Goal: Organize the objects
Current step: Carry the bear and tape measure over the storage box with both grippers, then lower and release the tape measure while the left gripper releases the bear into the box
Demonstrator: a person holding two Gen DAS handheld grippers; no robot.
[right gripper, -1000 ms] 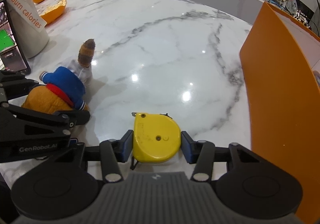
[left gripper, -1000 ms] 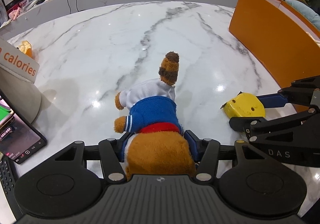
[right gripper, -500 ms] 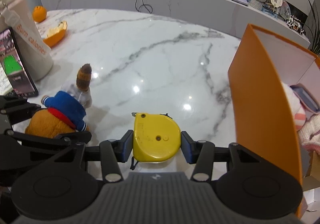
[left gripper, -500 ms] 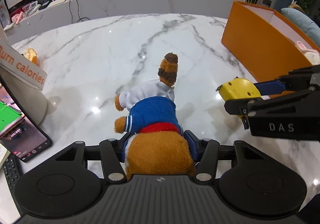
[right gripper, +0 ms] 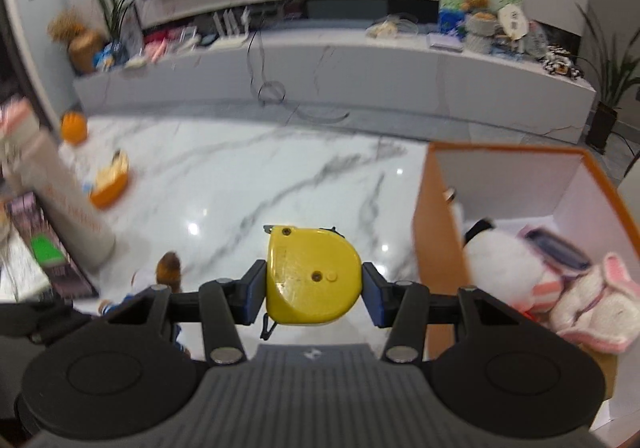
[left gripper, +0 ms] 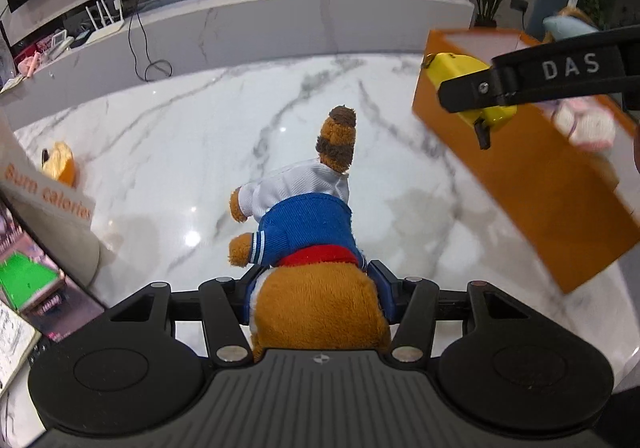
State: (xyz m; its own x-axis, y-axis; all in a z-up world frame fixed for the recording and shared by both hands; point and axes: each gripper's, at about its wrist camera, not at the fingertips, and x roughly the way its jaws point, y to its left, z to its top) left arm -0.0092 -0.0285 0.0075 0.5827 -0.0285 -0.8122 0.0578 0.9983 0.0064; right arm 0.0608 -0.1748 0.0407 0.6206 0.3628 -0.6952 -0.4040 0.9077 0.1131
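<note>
While the left gripper (left gripper: 316,288) clamps the brown head of a plush bear (left gripper: 308,216) between its blue pads, the toy's blue jacket, white trousers and striped tail stretch forward above the marble table (left gripper: 168,152). Held up off that surface, the right gripper (right gripper: 314,286) squeezes a yellow tape measure (right gripper: 312,280) by its flat sides, its black wrist strap dangling below. Seen from the left wrist, the tape measure (left gripper: 468,88) hangs beside the near wall of the orange box (left gripper: 520,184). Inside the box (right gripper: 436,232) lie a white plush toy (right gripper: 500,260) and a pink-eared plush rabbit (right gripper: 600,300). Farther left stand a white bottle (right gripper: 60,204) lettered in orange, a phone (left gripper: 24,280) showing a green screen, and orange peel (right gripper: 110,184).
</note>
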